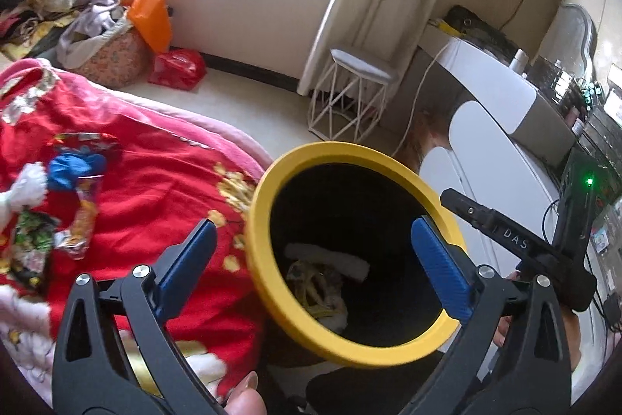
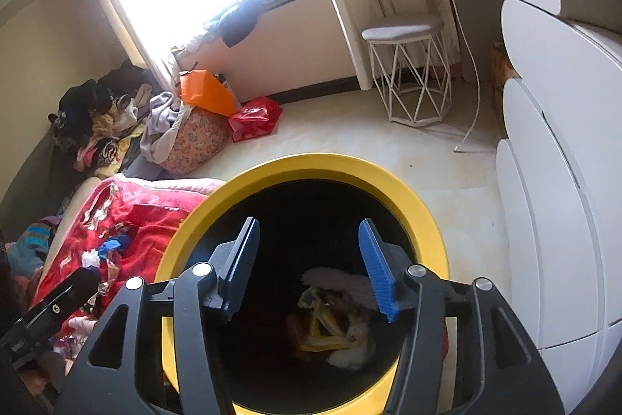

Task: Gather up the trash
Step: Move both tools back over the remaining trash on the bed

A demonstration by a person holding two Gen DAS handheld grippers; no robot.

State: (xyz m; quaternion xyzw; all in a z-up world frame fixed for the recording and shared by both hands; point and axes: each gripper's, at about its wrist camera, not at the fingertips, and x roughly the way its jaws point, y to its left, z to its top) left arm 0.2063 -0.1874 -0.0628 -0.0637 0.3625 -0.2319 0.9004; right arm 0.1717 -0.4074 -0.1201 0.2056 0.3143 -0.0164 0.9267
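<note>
**Both tools open and empty at the bin mouth**

Left tool (image 1: 311, 255): blue pads spread wide, nothing between them. Left pad over the red blanket (image 1: 155, 158), right pad in front of the yellow rim of the trash bin (image 1: 268, 290). Bin at lower centre of the left wrist view, mouth tilted toward the camera, black inside. Bin contents visible at the bottom: white crumpled paper (image 1: 330, 259) and a yellowish wrapper (image 1: 315, 282).

Right tool (image 2: 309, 259): pads moderately apart, nothing gripped, both framed against the dark interior of the bin in the lower centre of the right wrist view. Same white and yellow scraps seen low in the bin.

Remaining trash on the blanket, left of frame in the left wrist view: blue scrap (image 1: 76, 168), white tissue (image 1: 27, 187), orange-printed wrapper (image 1: 83, 220), green-printed wrapper (image 1: 33, 240). All lying close together, well apart from the bin.

Farther out: white wire stool (image 1: 350, 96) at centre, white dresser (image 1: 493, 127) at right, orange bag (image 1: 149, 16) and red bag (image 1: 177, 67) on the floor at upper left.
</note>
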